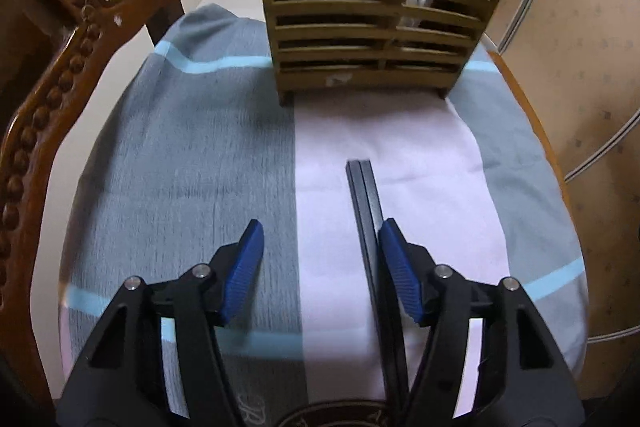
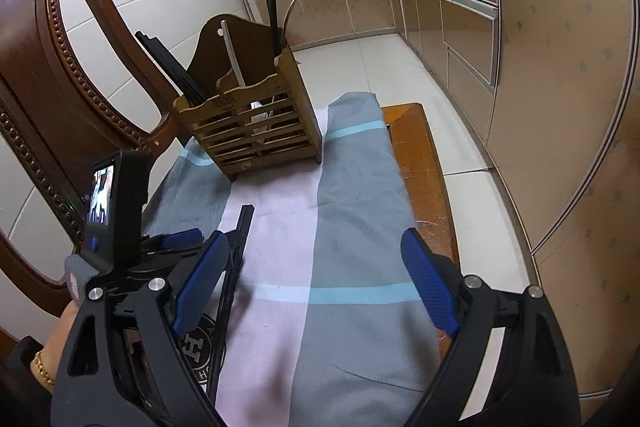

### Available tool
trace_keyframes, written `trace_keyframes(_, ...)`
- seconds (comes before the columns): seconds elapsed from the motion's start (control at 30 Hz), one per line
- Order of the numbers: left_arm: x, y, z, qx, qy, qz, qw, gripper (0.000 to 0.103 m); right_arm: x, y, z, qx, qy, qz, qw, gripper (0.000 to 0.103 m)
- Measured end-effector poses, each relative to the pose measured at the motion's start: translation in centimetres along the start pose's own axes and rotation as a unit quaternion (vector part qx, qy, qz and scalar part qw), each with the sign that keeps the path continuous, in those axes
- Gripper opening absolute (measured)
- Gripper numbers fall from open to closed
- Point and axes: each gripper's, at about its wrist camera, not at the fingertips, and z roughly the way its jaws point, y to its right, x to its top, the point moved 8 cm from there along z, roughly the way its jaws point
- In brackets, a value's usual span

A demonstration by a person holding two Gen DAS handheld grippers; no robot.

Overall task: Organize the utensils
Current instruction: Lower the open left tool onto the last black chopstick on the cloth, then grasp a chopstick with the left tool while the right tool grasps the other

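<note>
Counter (image 2: 424, 163): I note orange wood, bare along one edge | cover: grey-white cloth (image 1: 192, 155) with pale blue stripes | on cloth: slatted wooden holder (image 1: 372, 27) upright; black chopsticks (image 1: 366, 203) flat on white panel.

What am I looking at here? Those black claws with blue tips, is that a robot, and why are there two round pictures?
No robot: a person holds two clamp-like grippers, each with a wide-angle camera looking along its fingers. One picture is from the left gripper, the other from the right gripper. Both stand open and hold nothing. On the striped cloth lie black chopsticks, running between the left gripper's blue pads, close beside one of them. Behind stands a slatted wooden utensil holder, already containing chopsticks and a spoon.
</note>
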Motion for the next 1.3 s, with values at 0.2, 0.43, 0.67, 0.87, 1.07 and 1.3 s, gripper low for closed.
trace_keyframes(0.2,0.6,-0.7,0.4,0.017,-0.004,-0.017,0.9997,0.066,0.1,0.1,-0.1,0.006,0.0,0.002,1.0,0.086)
trace_keyframes(0.43,1.0,-0.4,1.5,0.049,-0.007,-0.004,0.9988,0.07,0.2,0.2,-0.1,0.009,0.0,0.007,1.0,0.086)
trace_keyframes(0.67,3.4,0.1,2.7,0.034,-0.005,-0.018,0.9993,0.044,-0.1,0.1,0.3,0.003,-0.003,0.001,1.0,0.086)
trace_keyframes(0.87,4.0,1.2,3.0,0.022,-0.008,0.005,0.9997,0.009,0.0,0.2,0.7,-0.001,-0.006,0.002,1.0,0.086)
trace_keyframes(1.07,5.4,0.2,0.5,-0.011,0.008,-0.01,0.9999,0.007,0.0,-0.3,1.1,-0.001,-0.011,-0.006,1.0,0.086)
trace_keyframes(1.3,8.2,-2.8,-10.6,-0.024,0.116,-0.024,0.9927,0.007,-1.3,-2.4,3.3,-0.004,-0.043,-0.029,0.999,0.086)
